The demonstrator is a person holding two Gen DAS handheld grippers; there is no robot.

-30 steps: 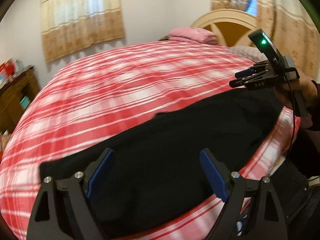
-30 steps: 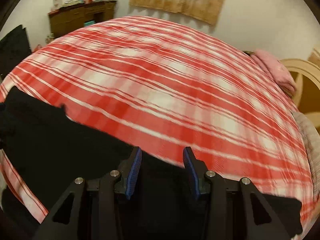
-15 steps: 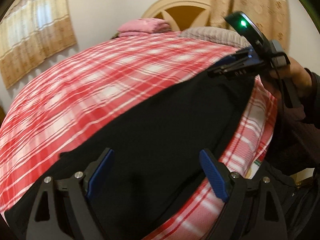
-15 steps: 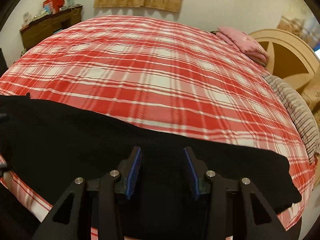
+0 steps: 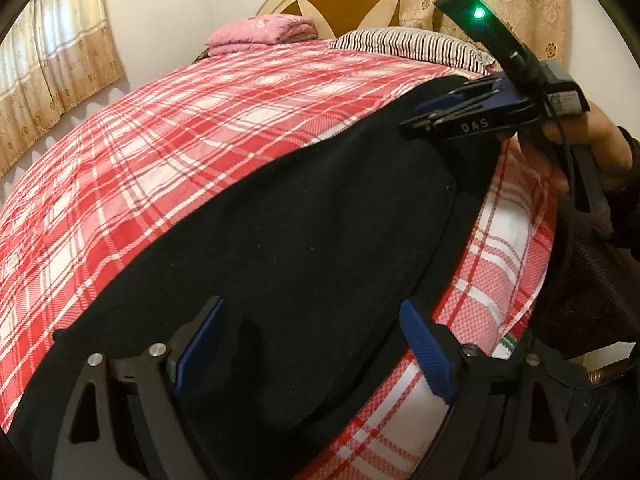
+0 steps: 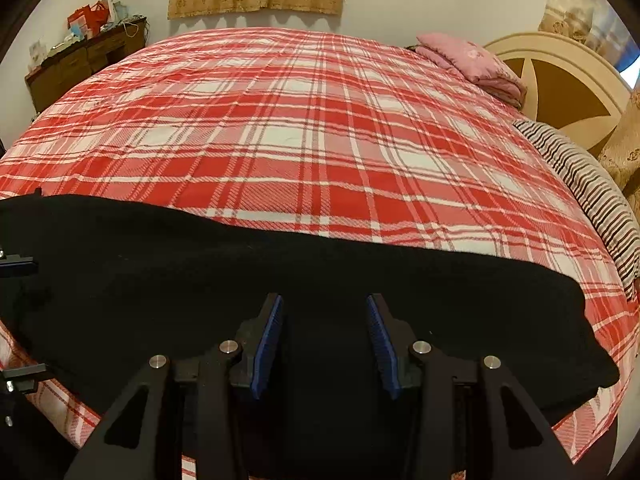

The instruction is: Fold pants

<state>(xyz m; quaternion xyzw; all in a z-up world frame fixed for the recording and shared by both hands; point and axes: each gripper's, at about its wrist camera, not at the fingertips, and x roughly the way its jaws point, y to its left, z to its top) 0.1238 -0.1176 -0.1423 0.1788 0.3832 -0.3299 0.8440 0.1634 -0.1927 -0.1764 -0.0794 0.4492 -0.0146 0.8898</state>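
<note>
Black pants (image 6: 280, 272) lie flat along the near edge of the bed, on the red plaid blanket (image 6: 300, 140). In the right wrist view they run as a long dark band from 9 o'clock to about 4 o'clock. In the left wrist view the same band runs from 7 o'clock up to 1 o'clock.

Left gripper (image 5: 312, 344): fingers wide apart, w/ black cloth in the gap between them but the blue pads (image 5: 426, 354) not pressing it. Open, holding nothing.

Right gripper (image 6: 324, 336): fingers partly apart over the cloth, pads clear of it as far as I can tell, so also open. It shows again at 1 o'clock in the left view, hovering at the far end of the pants, w/ a hand (image 5: 592, 148) on its grip.

Progress, judged: the pants look narrow and even, prob. already doubled leg on leg lengthwise, though the dark fabric hides any layer line, so can't confirm. Still to do: fold across the length, end to end, maybe twice. Roughly early-to-mid.

Pink folded bedding (image 6: 472, 64) and striped pillow (image 6: 588, 188) sit well apart, near the headboard (image 6: 560, 76) at 2 o'clock.
</note>
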